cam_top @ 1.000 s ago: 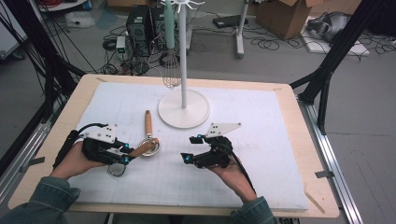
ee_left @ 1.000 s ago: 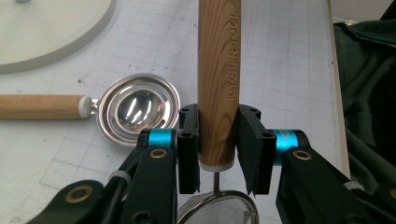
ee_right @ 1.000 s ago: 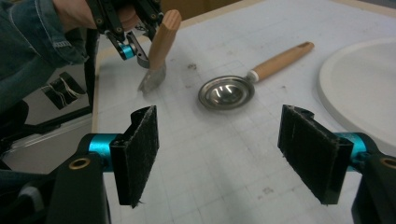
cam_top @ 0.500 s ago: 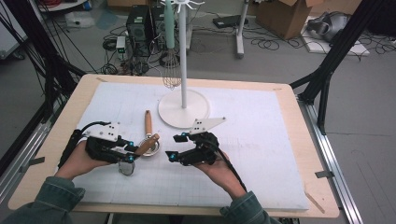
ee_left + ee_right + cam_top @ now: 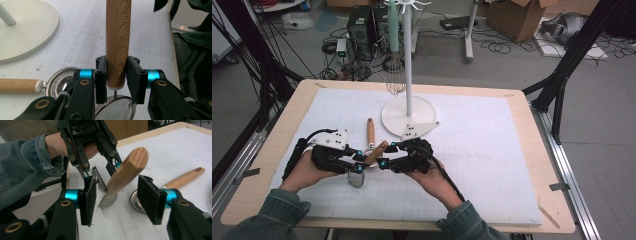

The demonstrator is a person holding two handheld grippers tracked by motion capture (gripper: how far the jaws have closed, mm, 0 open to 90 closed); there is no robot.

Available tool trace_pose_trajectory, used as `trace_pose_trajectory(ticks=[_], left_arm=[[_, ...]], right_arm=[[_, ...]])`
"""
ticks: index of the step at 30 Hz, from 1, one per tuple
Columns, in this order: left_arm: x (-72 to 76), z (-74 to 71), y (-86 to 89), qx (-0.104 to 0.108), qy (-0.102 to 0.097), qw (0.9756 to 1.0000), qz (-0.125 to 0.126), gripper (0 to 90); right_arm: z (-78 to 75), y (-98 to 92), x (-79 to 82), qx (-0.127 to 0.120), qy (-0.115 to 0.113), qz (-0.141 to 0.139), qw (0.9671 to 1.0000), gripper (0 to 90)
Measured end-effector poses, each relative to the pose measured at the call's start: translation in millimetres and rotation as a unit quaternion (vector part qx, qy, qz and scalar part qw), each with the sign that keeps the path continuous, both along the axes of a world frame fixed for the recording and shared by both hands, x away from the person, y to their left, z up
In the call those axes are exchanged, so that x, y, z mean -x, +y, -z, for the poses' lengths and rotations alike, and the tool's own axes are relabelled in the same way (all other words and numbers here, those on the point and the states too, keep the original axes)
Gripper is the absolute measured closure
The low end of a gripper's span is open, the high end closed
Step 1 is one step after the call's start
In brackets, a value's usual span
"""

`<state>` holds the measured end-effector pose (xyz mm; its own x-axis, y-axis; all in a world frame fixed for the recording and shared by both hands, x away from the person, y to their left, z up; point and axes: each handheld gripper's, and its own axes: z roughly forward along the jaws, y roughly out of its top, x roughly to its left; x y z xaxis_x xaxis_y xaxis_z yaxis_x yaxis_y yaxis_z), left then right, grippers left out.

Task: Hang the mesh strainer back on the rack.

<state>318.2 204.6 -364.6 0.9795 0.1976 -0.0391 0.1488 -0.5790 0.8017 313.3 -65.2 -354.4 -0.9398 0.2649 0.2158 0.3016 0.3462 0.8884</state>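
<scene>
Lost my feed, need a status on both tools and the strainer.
Left tool shut on strainer handle. Right tool closing around handle's free end, pads not touching. Ladle lies beside.

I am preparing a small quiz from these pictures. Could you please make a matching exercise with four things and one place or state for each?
Things:
1. left gripper
2. right gripper
3. whisk
4. second wooden-handled tool

States:
A. hanging on the white stand
B. lying flat on the mat
C. shut on the strainer handle
D. jaws either side of the handle's free end, not pressing

Pairs: 1-C, 2-D, 3-A, 4-B
</scene>
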Motion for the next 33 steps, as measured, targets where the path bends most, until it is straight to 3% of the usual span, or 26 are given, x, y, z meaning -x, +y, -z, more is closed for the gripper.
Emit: trace_pose_trajectory(ticks=[6,14,18,27,33], left_arm=[[-0.1,-2.1,-8.2,0.006,0.000,1.0000,-0.004,70.3],[-0.6,-3.1,-14.7,0.013,0.000,0.9999,-0.010,70.3],[-1.2,-3.7,-15.3,0.020,0.001,0.9997,-0.011,70.2],[-3.1,-1.9,-18.8,0.045,0.020,0.9988,-0.007,69.5],[-5.6,0.9,-21.3,0.055,0.037,0.9978,0.000,64.4]], right_arm=[[-1.7,2.1,-1.8,-0.005,0.000,0.010,0.9999,61.6],[-3.4,1.6,-4.4,-0.012,-0.001,0.029,0.9995,68.8],[-5.3,0.2,-8.4,-0.020,0.018,0.020,0.9994,71.3],[-14.2,-0.8,-13.3,-0.009,0.007,-0.011,0.9999,72.3],[-21.5,-1.3,-16.8,-0.006,-0.008,-0.037,0.9993,73.0]])
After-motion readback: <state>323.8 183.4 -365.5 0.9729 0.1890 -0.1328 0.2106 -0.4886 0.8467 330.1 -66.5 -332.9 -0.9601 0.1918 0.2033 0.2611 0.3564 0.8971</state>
